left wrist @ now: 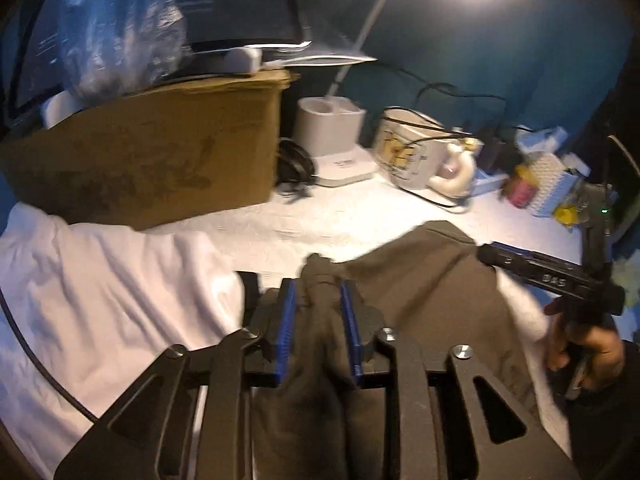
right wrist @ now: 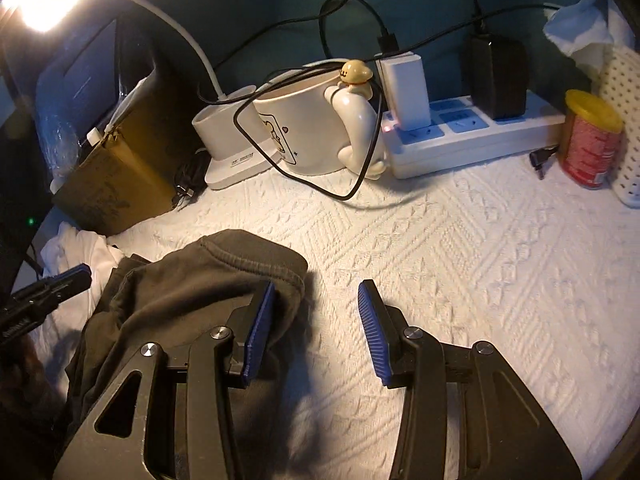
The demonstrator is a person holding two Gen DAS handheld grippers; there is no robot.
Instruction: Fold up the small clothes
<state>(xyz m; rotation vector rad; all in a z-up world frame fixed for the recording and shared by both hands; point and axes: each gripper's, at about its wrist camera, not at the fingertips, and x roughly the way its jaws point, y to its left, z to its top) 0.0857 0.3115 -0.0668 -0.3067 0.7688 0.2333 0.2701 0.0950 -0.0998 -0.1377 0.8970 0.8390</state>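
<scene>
The dark garment (right wrist: 192, 280) lay bunched on the white textured cloth (right wrist: 460, 260) that covered the table, at about nine o'clock from the open patch of cloth in the right wrist view, with its ribbed hem turned up toward twelve. A white garment (left wrist: 108, 280) lay beside it toward nine o'clock, apparently waiting its turn.

The left gripper (left wrist: 318, 312) pointed down at the dark garment with a raised fold of fabric standing between its blue pads (left wrist: 286, 316). The fabric sat in the gap, but the blur hid whether the pads pressed on it or stood just clear, so I could not tell if it was gripped or let go. The fold probably stood up because it had been pinched there.

The right gripper (right wrist: 316, 332) was plainly released: its jaws stood apart over bare cloth, with nothing between them. Its left pad (right wrist: 260, 328) overlapped the garment's edge at three o'clock, perhaps ready to take that edge for a fold. In the left wrist view the person's hand (left wrist: 584, 344) held its handle at three o'clock.

Along the back, from ten to two o'clock, stood a cardboard box (left wrist: 160, 148), a lamp base (right wrist: 228, 140), a mug (right wrist: 312, 120), a power strip (right wrist: 476, 136) and a red can (right wrist: 590, 140), all well apart from the work, which left the middle free for folding.
</scene>
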